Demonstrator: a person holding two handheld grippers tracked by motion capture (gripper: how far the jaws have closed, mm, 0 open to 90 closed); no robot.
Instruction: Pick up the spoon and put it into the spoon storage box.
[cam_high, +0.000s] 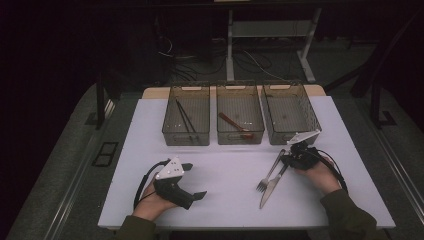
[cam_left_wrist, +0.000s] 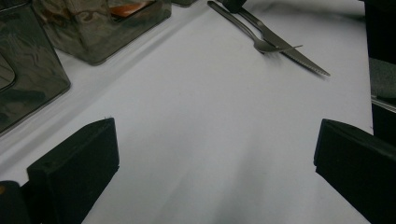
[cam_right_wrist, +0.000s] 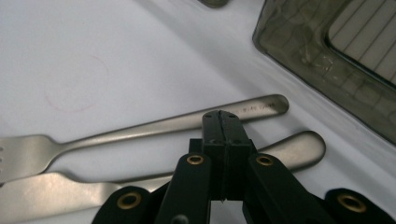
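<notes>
The left hand-held gripper (cam_high: 192, 181) rests near the bench's (cam_high: 230, 200) front edge, toward its left corner, jaws spread wide with bare bench between them. The right hand-held gripper (cam_right_wrist: 222, 122), nearer the right edge, has its jaws pressed together with nothing between them; the tips sit over the handle ends of the fork (cam_right_wrist: 140, 129) and the knife (cam_right_wrist: 70, 193), but whether they touch the metal I cannot tell. Fork and knife lie side by side, close together, pointing toward the front edge. Three clear bins (cam_high: 313, 122) line the back edge: chopsticks (cam_high: 185, 120) in the left one, a reddish spoon (cam_high: 234, 125) in the middle one.
</notes>
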